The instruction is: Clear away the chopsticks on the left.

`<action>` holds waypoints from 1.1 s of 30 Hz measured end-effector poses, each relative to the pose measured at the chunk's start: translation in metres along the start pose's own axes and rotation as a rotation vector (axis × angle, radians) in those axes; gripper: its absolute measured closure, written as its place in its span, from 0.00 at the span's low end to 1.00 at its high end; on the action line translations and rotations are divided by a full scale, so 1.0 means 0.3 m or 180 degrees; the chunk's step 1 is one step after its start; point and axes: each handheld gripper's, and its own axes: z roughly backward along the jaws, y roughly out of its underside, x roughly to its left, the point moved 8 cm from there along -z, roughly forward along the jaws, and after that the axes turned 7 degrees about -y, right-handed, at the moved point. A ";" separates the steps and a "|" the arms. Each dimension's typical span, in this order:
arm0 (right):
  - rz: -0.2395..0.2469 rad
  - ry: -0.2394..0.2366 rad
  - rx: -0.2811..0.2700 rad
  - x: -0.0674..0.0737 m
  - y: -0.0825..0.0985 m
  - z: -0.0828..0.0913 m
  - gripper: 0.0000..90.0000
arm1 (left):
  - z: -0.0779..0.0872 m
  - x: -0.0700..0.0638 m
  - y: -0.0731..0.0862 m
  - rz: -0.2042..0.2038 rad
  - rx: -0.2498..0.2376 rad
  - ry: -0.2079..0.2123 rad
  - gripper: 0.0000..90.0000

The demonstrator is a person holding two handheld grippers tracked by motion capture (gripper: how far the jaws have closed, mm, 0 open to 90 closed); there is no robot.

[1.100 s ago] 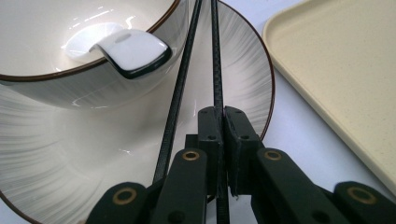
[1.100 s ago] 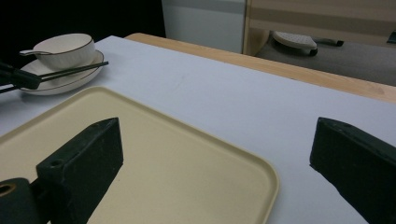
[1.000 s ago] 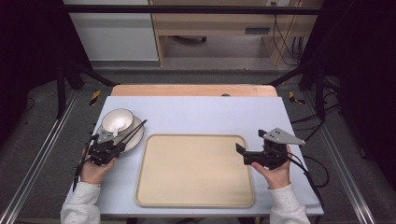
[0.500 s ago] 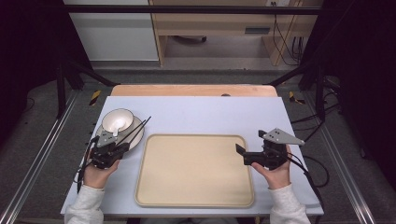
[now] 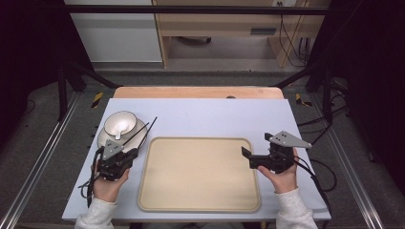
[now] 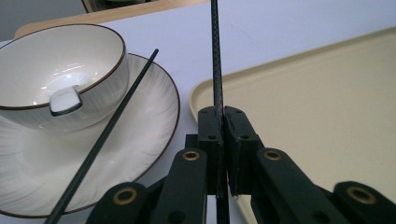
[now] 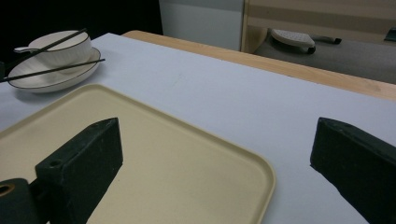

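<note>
My left gripper (image 5: 129,153) sits at the left of the table, just in front of a white plate (image 5: 106,139). Its jaws are shut on a black chopstick (image 6: 215,56) that points forward past the plate's right rim. A second chopstick (image 6: 107,135) lies slanted across the plate (image 6: 140,140). On the plate stands a white bowl (image 5: 119,125) with a dark rim, and a white spoon (image 6: 65,99) rests inside it. My right gripper (image 5: 257,145) hovers at the right edge of a beige tray (image 5: 198,191), jaws wide apart with nothing between them.
The tray (image 7: 163,163) takes up the middle of the pale blue table top (image 5: 215,119) and has nothing on it. A wooden strip (image 5: 198,92) runs along the table's far edge. Metal rails flank the table on both sides.
My left hand has drawn back slightly toward the table's near edge with the chopstick still in its jaws. The right gripper has stayed put.
</note>
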 end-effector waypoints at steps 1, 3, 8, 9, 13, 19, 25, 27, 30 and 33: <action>0.0000 -0.0002 -0.0002 0.001 0.000 0.000 0.03 | 0.004 -0.005 -0.001 0.0021 -0.0006 -0.0015 0.95; -0.0003 0.0001 -0.0001 0.001 0.000 0.000 0.03 | 0.011 -0.014 -0.003 0.0072 -0.0035 -0.0030 0.95; -0.0007 -0.0004 -0.0008 0.002 -0.001 0.002 0.03 | 0.029 -0.031 -0.006 0.0188 -0.0082 -0.0074 0.95; -0.0004 -0.0002 -0.0007 0.001 -0.001 0.002 0.03 | 0.033 -0.034 -0.007 0.0212 -0.0093 -0.0086 0.95; -0.0001 0.0016 -0.0005 0.000 0.000 0.000 0.03 | 0.048 -0.052 -0.014 0.0239 -0.0134 -0.0129 0.95; -0.0023 -0.0002 -0.0013 0.004 -0.001 0.004 0.03 | 0.063 -0.081 -0.005 0.0372 -0.0143 -0.0234 0.95; -0.0042 -0.0027 -0.0082 0.003 -0.013 0.017 0.03 | 0.065 -0.120 0.016 0.0457 -0.0121 -0.0371 0.95; -0.0043 -0.0033 -0.0084 0.003 -0.014 0.021 0.03 | 0.063 -0.133 0.023 0.0505 -0.0116 -0.0377 0.95; -0.0036 -0.0033 -0.0086 0.002 -0.015 0.022 0.03 | 0.059 -0.150 0.036 0.0606 -0.0153 -0.0374 0.95; -0.0040 -0.0034 -0.0090 0.002 -0.015 0.022 0.03 | 0.054 -0.162 0.055 0.0640 -0.0160 -0.0398 0.95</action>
